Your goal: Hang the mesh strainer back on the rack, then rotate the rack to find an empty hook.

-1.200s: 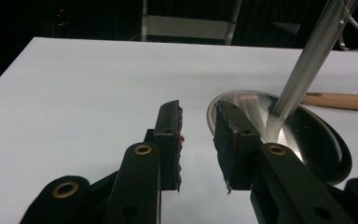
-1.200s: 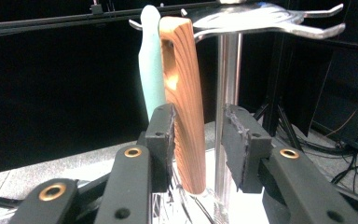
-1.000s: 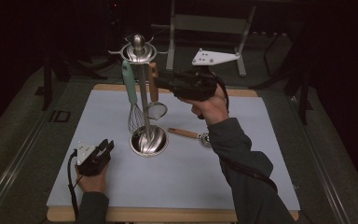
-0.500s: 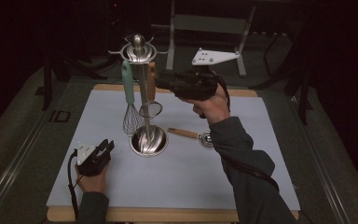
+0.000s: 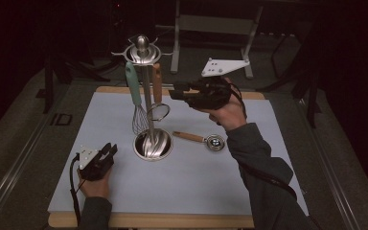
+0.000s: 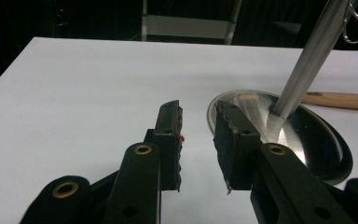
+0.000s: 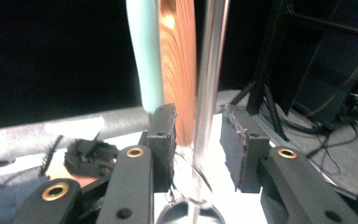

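A: Since a second ago the right gripper (image 5: 176, 92) has drawn back a little from the stand (image 5: 146, 96); the left gripper (image 5: 106, 152) has stayed low on the bench (image 5: 211, 182).

B: And which way do the utensils run?

A: Two hang upright from the stand's top ring, handles up: one whisk (image 5: 135, 96) with a teal handle, one strainer (image 5: 157, 98) with a wooden handle; a third, a wooden-handled scoop (image 5: 202, 139), lies flat on the bench just right of the stand's round base, handle to the left, bowl to the right.

B: Grippers?

A: Two; both parted and holding nothing; in the right gripper view the jaws frame the wooden handle and the steel pole without touching; in the left gripper view the jaws point at the base's rim.
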`<state>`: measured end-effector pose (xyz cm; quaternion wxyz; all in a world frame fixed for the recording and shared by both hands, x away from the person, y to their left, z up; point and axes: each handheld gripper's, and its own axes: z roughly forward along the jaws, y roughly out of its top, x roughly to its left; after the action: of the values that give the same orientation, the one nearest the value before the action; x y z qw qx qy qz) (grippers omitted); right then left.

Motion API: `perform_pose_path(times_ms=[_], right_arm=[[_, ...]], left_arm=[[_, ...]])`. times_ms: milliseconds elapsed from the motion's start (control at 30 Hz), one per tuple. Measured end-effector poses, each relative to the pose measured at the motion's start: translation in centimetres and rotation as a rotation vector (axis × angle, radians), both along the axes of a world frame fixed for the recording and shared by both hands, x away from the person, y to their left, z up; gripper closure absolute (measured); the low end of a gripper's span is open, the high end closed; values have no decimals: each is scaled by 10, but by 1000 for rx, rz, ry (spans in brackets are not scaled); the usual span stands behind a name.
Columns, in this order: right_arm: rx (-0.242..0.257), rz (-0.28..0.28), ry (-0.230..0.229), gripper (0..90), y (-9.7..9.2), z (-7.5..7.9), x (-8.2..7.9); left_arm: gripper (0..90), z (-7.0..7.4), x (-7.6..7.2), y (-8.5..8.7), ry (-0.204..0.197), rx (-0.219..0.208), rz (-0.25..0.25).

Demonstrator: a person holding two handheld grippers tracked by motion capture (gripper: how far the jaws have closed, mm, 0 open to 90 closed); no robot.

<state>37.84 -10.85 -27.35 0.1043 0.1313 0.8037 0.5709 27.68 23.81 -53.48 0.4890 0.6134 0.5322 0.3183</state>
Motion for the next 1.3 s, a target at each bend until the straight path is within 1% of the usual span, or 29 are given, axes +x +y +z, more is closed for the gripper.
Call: perform_pose_path(times_ms=[100,133,167,300,333,367,400,500,533,567,600,667,733,800,833,867,900,1000,1067,1100,1133,1167,1200,1267,1300], right_arm=[[-41,-8,-8,657,-4,-4,1],[-41,-8,-8,657,-4,-4,1],[-75,-16,-15,659,-6,-7,0],[-154,-47,-23,656,-9,-16,1],[-154,-47,-23,656,-9,-16,1],[-168,-51,-21,656,-11,-19,1],[-190,-62,-13,649,-15,-26,1],[-229,-83,-7,636,-21,-36,3],[-229,-83,-7,636,-21,-36,3],[-248,-93,2,633,-24,-39,3],[-279,-108,9,631,-28,-46,5],[-314,-125,29,628,-32,-53,7],[-349,-140,46,617,-37,-61,9],[-384,-153,65,588,-41,-71,11],[-397,-157,83,574,-44,-76,12],[-407,-162,100,565,-46,-82,13],[-419,-168,118,553,-49,-89,14],[-442,-187,161,541,-55,-104,16],[-457,-191,176,540,-58,-113,16],[-464,-193,186,538,-60,-117,16],[-464,-193,186,538,-60,-117,16],[-470,-195,193,534,-61,-121,16],[-481,-195,203,527,-64,-127,16],[-485,-196,214,523,-66,-133,15],[-490,-197,226,523,-68,-137,14]], left_arm=[[714,0,0,0,0,1,-2],[714,0,0,0,0,1,-2],[714,0,0,0,0,-1,0],[714,1,-1,0,-4,-2,2],[714,1,-1,0,-4,-2,2],[714,1,-1,0,-4,-2,2],[714,2,-1,0,-7,-5,-1],[717,5,-3,-2,-20,-11,-11],[718,5,-3,-2,-20,-11,-11],[718,7,-5,-2,-32,-27,-15],[726,9,-6,-2,-36,-35,-22],[745,14,-8,-2,-55,-62,-25],[767,24,-11,-2,-80,-75,-33],[781,36,-14,-3,-116,-92,-48],[780,43,-15,-4,-136,-100,-51],[781,43,-15,-4,-136,-100,-51],[783,58,-17,-5,-178,-116,-62],[797,80,-19,-7,-232,-145,-75],[808,95,-20,-10,-270,-159,-90],[816,103,-21,-12,-291,-163,-103],[822,103,-21,-12,-291,-163,-103],[822,117,-22,-16,-325,-165,-123],[841,123,-23,-18,-339,-163,-135],[858,140,-24,-23,-384,-166,-162],[870,148,-24,-25,-398,-165,-173]])
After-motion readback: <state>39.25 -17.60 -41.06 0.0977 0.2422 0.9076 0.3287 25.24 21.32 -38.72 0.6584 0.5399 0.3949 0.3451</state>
